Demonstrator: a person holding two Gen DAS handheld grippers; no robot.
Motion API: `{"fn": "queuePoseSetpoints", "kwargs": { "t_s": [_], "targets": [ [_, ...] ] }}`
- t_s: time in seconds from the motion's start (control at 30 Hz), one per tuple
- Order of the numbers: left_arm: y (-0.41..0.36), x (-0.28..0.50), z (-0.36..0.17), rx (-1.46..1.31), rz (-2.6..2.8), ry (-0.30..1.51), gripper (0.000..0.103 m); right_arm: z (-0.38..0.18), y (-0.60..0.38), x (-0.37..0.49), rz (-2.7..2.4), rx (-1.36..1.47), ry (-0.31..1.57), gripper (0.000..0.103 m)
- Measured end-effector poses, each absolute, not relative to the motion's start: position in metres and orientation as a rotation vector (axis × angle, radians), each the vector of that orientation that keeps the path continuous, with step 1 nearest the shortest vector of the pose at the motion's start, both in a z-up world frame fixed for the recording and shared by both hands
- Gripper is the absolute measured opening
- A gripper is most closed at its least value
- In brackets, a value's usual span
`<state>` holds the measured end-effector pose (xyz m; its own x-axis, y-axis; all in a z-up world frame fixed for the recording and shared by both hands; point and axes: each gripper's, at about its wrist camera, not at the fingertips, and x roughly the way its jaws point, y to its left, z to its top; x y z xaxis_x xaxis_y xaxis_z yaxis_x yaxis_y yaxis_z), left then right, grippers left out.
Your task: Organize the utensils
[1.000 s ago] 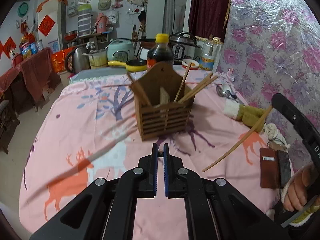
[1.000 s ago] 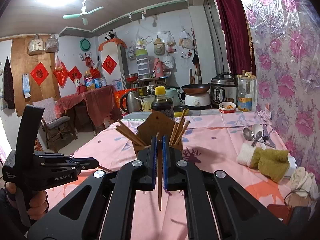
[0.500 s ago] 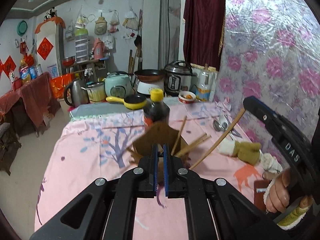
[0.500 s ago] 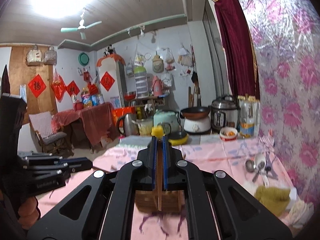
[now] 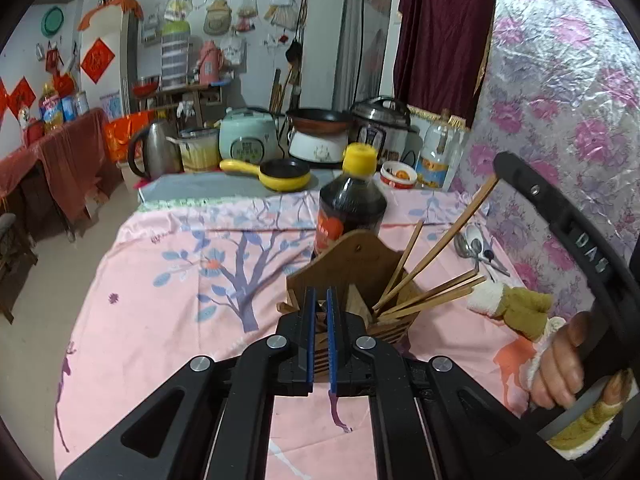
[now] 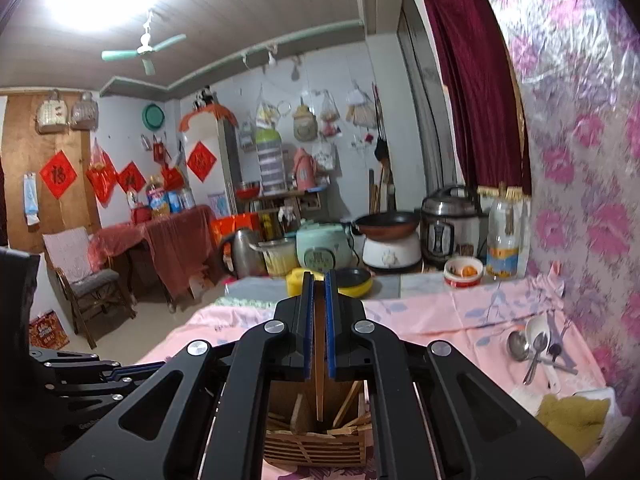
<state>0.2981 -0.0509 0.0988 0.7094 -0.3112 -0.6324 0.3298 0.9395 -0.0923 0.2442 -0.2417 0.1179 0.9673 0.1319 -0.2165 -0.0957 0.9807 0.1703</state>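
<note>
A wooden slatted utensil holder (image 5: 360, 256) stands on the pink tablecloth (image 5: 180, 300) with several chopsticks leaning in it. My right gripper (image 6: 319, 280) is shut on one wooden chopstick (image 6: 319, 380). The chopstick points down, and its lower end sits in the holder's (image 6: 316, 444) right compartment. In the left wrist view this chopstick (image 5: 440, 240) slants from the right gripper (image 5: 500, 168) down into the holder. My left gripper (image 5: 319, 294) is shut just in front of the holder, and I see nothing held in its jaws. Metal spoons (image 5: 474, 244) lie at the right by the wall.
A dark sauce bottle (image 5: 352, 200) with a yellow cap stands right behind the holder. An olive and white cloth (image 5: 516, 304) lies to the holder's right. A yellow pan (image 5: 280, 174), a kettle and cookers crowd the far end. The flowered wall (image 5: 560, 100) runs along the right.
Both grippers have closed in on the holder and risen a little. The right gripper's chopstick has swung from above the table to tip-down into the holder. Both pairs of jaws stay shut.
</note>
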Motion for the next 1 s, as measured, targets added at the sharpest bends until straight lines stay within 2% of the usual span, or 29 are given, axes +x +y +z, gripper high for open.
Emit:
{"fn": "queuePoseSetpoints", "kwargs": {
  "t_s": [0.07, 0.1, 0.13, 0.17, 0.2, 0.33, 0.4, 0.6, 0.73, 0.9, 1.0],
  "targets": [
    [-0.054, 0.303, 0.091, 0.028, -0.364, 0.707, 0.006, 0.103, -0.238, 0.257, 0.121, 0.147, 0.278, 0.007],
    [-0.055, 0.305, 0.087, 0.028, -0.353, 0.712, 0.012, 0.093, -0.236, 0.264, 0.123, 0.138, 0.317, 0.007],
    [-0.055, 0.307, 0.085, 0.03, -0.345, 0.717, 0.018, 0.087, -0.235, 0.266, 0.113, 0.136, 0.337, 0.008],
    [-0.056, 0.307, 0.083, 0.034, -0.337, 0.715, 0.035, 0.081, -0.235, 0.268, 0.104, 0.137, 0.353, 0.011],
    [-0.055, 0.306, 0.084, 0.034, -0.328, 0.704, 0.042, 0.079, -0.237, 0.267, 0.104, 0.137, 0.356, 0.011],
    [-0.048, 0.297, 0.091, 0.016, -0.312, 0.673, 0.048, 0.087, -0.245, 0.251, 0.09, 0.149, 0.322, 0.011],
    [-0.044, 0.292, 0.093, 0.006, -0.296, 0.66, 0.056, 0.091, -0.249, 0.242, 0.084, 0.157, 0.309, 0.012],
    [-0.036, 0.26, 0.092, 0.005, -0.222, 0.61, 0.06, 0.094, -0.263, 0.208, 0.056, 0.196, 0.292, 0.02],
    [-0.032, 0.231, 0.092, 0.006, -0.182, 0.573, 0.062, 0.091, -0.265, 0.184, 0.048, 0.213, 0.292, 0.022],
    [-0.034, 0.186, 0.095, 0.035, -0.106, 0.492, 0.074, 0.091, -0.261, 0.149, 0.042, 0.211, 0.273, 0.029],
    [-0.036, 0.162, 0.097, 0.052, -0.069, 0.462, 0.077, 0.094, -0.258, 0.125, 0.047, 0.214, 0.256, 0.03]
  ]
}}
